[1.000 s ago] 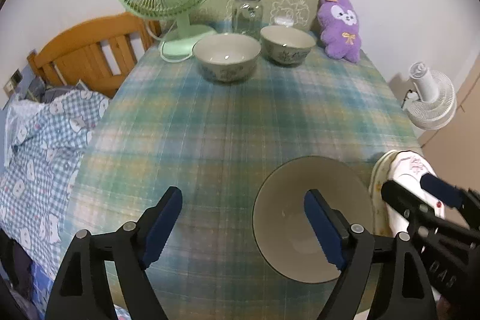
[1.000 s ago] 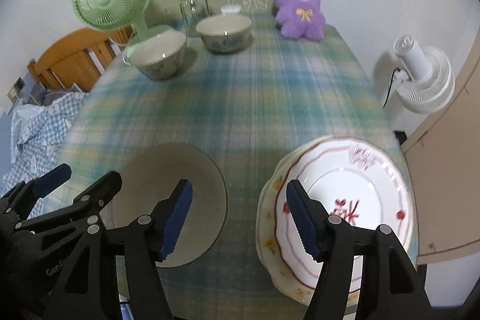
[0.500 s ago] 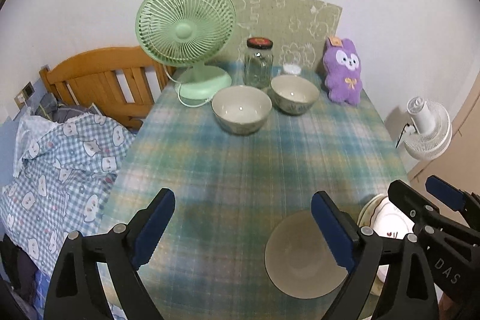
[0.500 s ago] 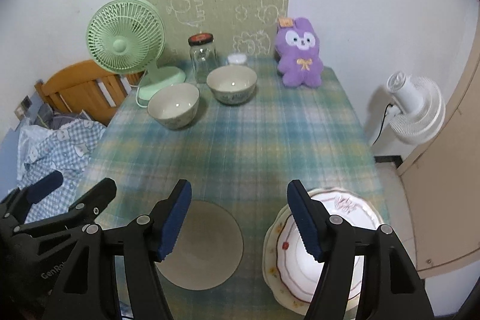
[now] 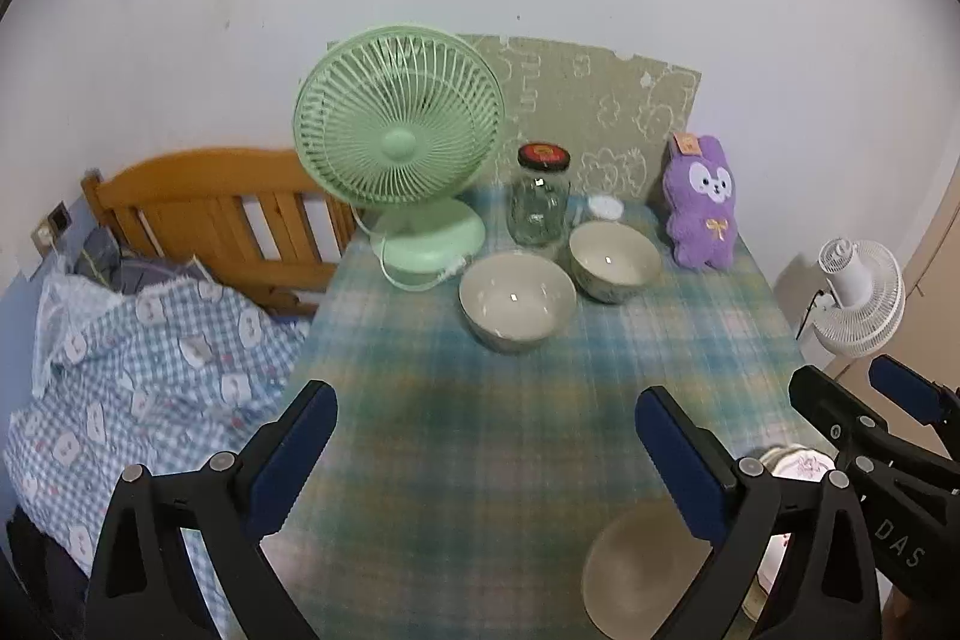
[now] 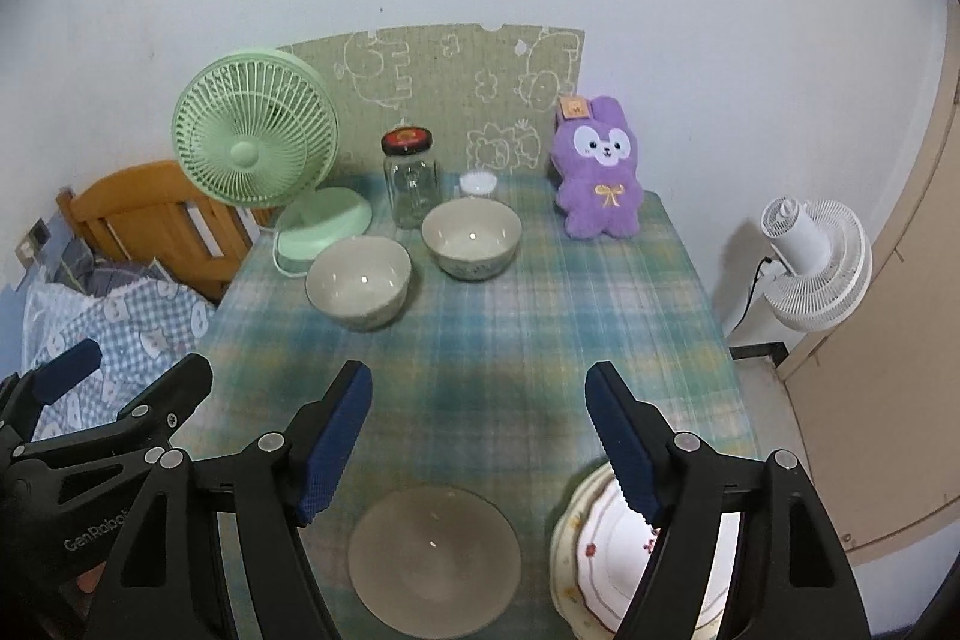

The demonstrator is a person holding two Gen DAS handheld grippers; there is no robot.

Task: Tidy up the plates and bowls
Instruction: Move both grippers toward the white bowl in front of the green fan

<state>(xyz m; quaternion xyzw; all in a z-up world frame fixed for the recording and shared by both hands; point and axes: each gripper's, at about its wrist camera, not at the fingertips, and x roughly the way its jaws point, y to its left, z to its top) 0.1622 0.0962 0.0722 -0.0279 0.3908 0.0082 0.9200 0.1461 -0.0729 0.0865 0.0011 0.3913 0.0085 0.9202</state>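
Blue-padded and bare, both pairs of jaws hung over the near end of the checked tablecloth (image 6: pixel 540 304) with nothing between them. Our left gripper (image 5: pixel 486 451) had just been opening to a very wide spread, and our right gripper (image 6: pixel 478 436) had just been opening too, though less far. Against the earlier views, both cameras now took in far more of the cloth and wall, so we had pulled up and back from the dishes.

Taking the green fan (image 6: pixel 255 139) at the far left corner as our mark: two cream bowls (image 6: pixel 359 283) stood just in front of its base, one beside the other, near a glass jar (image 6: pixel 410 181). Well away from the fan, at the near edge, a grey dish (image 6: pixel 434 559) lay flat under our right gripper, and a small stack of patterned plates (image 6: pixel 591 556) sat to its right, at the corner diagonally opposite the fan.

We judged that the near dishes had been let go and set in place. Both bowls by the fan were unstacked, so they seemed the likely next pieces to gather.
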